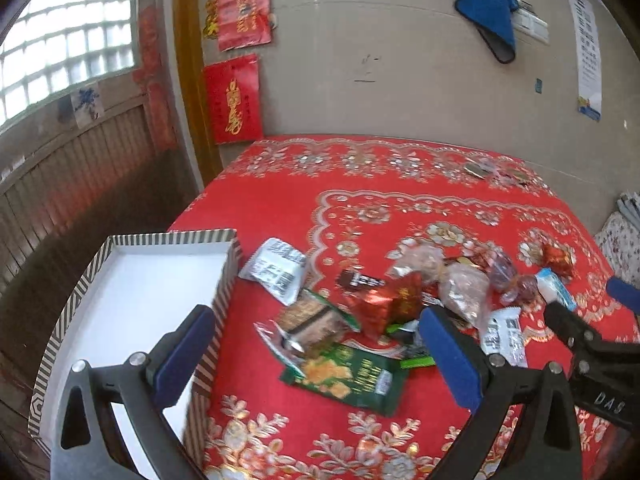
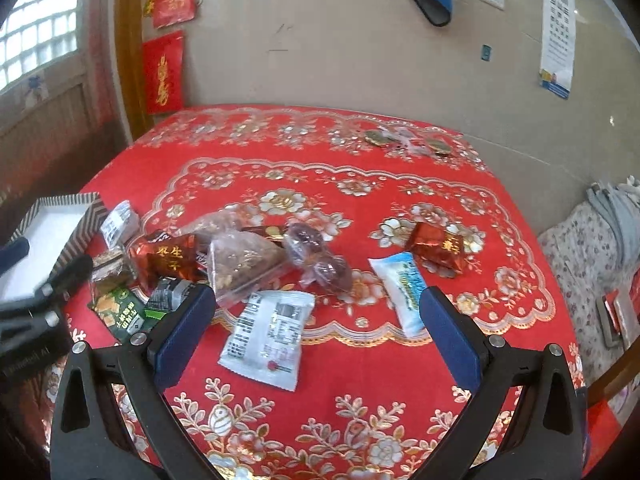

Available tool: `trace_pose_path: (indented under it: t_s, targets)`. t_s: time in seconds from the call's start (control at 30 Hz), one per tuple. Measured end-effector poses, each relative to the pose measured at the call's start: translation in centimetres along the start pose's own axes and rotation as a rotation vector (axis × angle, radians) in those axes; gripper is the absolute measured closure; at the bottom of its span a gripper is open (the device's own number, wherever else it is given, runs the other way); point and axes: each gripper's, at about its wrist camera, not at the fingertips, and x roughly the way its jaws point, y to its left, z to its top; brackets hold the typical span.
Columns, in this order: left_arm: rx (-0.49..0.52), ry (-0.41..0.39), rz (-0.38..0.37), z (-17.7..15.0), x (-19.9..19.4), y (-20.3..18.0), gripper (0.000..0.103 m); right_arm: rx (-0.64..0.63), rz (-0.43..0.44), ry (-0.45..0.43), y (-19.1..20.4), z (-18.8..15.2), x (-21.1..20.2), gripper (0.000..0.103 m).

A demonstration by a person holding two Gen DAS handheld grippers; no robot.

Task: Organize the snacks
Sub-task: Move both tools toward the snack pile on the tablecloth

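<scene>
Several snack packets lie scattered on a red floral tablecloth (image 1: 320, 440). A striped box (image 1: 120, 300) with a white inside stands at the table's left edge. My left gripper (image 1: 316, 356) is open and empty above a dark green packet (image 1: 352, 376) and a brown packet (image 1: 312, 324), its left finger over the box wall. My right gripper (image 2: 316, 334) is open and empty, straddling a white packet (image 2: 268, 336). A blue-white packet (image 2: 404, 292), a red packet (image 2: 436, 252) and clear nut bags (image 2: 240, 268) lie ahead of it.
The striped box also shows at the left of the right wrist view (image 2: 76, 220). The wall stands behind the table's far edge. Small dark items (image 2: 376, 138) lie near the far edge. A flowered cloth (image 2: 580, 260) lies off the right side.
</scene>
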Motion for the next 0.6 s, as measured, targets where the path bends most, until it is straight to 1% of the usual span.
trace_pose_path:
  t_s: [0.13, 0.27, 0.37, 0.43, 0.53, 0.6]
  targets:
    - [-0.014, 0.020, -0.006, 1.0, 0.7, 1.9, 0.000, -0.020, 0.009, 0.012, 0.8, 0.3, 0.6, 0.000]
    - [-0.001, 0.054, -0.006, 1.8, 1.5, 2.9, 0.000, -0.028, 0.025, 0.027, 1.3, 0.4, 1.1, 0.000]
    - [0.004, 0.060, -0.015, 2.1, 1.7, 3.3, 0.000, -0.031, 0.042, 0.040, 1.5, 0.3, 1.4, 0.000]
    - [0.007, 0.073, -0.042, 2.1, 1.9, 3.3, 0.000, -0.041, 0.043, 0.042, 1.6, 0.3, 1.4, 0.000]
    - [0.019, 0.119, -0.099, 2.0, 2.5, 2.8, 0.000, -0.042, 0.031, 0.039, 1.3, 0.2, 1.3, 0.000]
    - [0.022, 0.136, -0.118, 1.8, 2.7, 2.4, 0.000, -0.031, 0.025, 0.039, 0.7, 0.0, 1.2, 0.000]
